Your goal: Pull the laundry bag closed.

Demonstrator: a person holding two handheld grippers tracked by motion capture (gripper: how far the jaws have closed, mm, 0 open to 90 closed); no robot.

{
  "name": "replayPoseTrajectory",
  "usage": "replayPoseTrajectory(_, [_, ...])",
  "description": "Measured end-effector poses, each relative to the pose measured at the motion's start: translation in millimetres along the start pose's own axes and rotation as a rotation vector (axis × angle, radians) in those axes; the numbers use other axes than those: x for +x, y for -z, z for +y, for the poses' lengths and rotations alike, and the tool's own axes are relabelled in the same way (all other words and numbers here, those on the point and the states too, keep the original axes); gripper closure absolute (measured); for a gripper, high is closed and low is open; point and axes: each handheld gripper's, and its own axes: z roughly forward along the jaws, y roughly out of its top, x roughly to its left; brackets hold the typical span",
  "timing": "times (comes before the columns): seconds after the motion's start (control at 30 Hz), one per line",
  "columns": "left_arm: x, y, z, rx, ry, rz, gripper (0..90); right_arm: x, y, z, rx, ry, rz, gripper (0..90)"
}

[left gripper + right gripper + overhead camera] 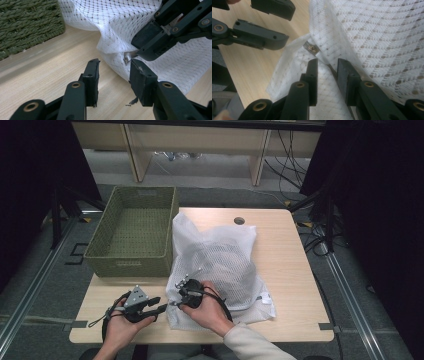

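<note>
Zipper pull (311, 47) sits just ahead of right gripper (327, 63), jaws apart astride the zipper line; mesh laundry bag (220, 265) at desk's front-centre. Left gripper (113, 68) close by, jaws apart, empty.

- The left gripper (161, 308) is black, topped by a grey three-cornered plate (137, 296) studded with small dark screws.
- A black cable (103, 317) loops from its rear past the person's left hand (120, 329).
- In the left gripper view its jaws are flat-faced matt black blocks on dark links, each pinned with a brass-coloured rivet (75, 85).
- The right gripper (176, 296) is black too, with thin silvery rods near its top, and black cable (223, 305) runs back over the right hand (210, 312).
- In the right gripper view its jaws match: black pads, brass-ringed pivots (300, 85).
- The right forearm wears a pale beige sleeve (252, 346).
</note>
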Motion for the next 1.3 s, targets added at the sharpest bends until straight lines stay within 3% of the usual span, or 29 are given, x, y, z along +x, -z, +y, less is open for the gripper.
replayPoseTrajectory(0.53, [-0.2, 0.4, 0.0, 0.016, -0.008, 0.018, 59.5, -2.0, -4.2, 4.4, 0.001, -0.044, 0.036, 70.1])
replayPoseTrajectory(0.6, [-2.3, -0.8, -0.7, 0.007, 0.021, -0.009, 59.5, -2.6, -4.2, 5.0, 0.002, -0.060, 0.039, 69.3])
replayPoseTrajectory(0.67, [-3.2, -1.4, -1.3, 0.003, 0.040, -0.011, 59.5, -2.3, -3.8, 5.6, 0.001, -0.075, 0.046, 68.7])
replayPoseTrajectory(0.7, [-1.6, -0.3, -1.1, 0.022, 0.016, -0.012, 59.5, -2.1, -3.9, 6.2, 0.000, -0.083, 0.055, 68.3])
replayPoseTrajectory(0.77, [-3.5, -1.0, -1.5, 0.016, 0.039, -0.028, 59.5, -3.5, -4.4, 6.7, -0.007, -0.071, 0.053, 67.7])
replayPoseTrajectory(0.8, [-2.5, -0.8, -1.3, 0.019, 0.028, -0.019, 59.5, -5.5, -5.9, 7.9, -0.018, -0.060, 0.066, 66.1])
replayPoseTrajectory(0.83, [-1.0, -0.5, -0.8, 0.015, 0.008, 0.000, 59.6, -4.8, -5.5, 8.2, -0.013, -0.087, 0.072, 65.9])
replayPoseTrajectory(0.9, [-2.4, -1.8, -1.6, 0.000, 0.039, -0.008, 59.7, -5.4, -6.8, 8.9, -0.013, -0.084, 0.078, 65.8])
replayPoseTrajectory(0.93, [-1.7, -1.7, -1.5, 0.002, 0.023, -0.006, 59.9, -5.3, -6.8, 9.2, -0.011, -0.086, 0.083, 65.8])
replayPoseTrajectory(1.0, [-1.1, -0.9, -1.4, 0.025, 0.012, -0.001, 60.0, -4.9, -7.7, 9.7, -0.011, -0.089, 0.084, 65.3])
replayPoseTrajectory(1.17, [-0.1, -0.5, -1.0, 0.010, 0.018, 0.005, 60.2, -2.8, -11.7, 12.1, -0.012, -0.082, 0.078, 63.5])
replayPoseTrajectory(1.2, [2.6, 0.6, -1.0, 0.035, 0.001, 0.002, 60.2, -1.4, -11.8, 12.6, -0.003, -0.091, 0.069, 62.8])
replayPoseTrajectory(1.23, [1.2, -0.3, -1.7, 0.011, 0.023, 0.013, 60.3, -1.9, -13.7, 13.1, -0.004, -0.077, 0.075, 62.0])
replayPoseTrajectory(1.3, [1.6, -0.2, -1.5, 0.003, 0.017, 0.013, 60.4, 0.5, -14.8, 13.9, 0.002, -0.075, 0.053, 60.7])
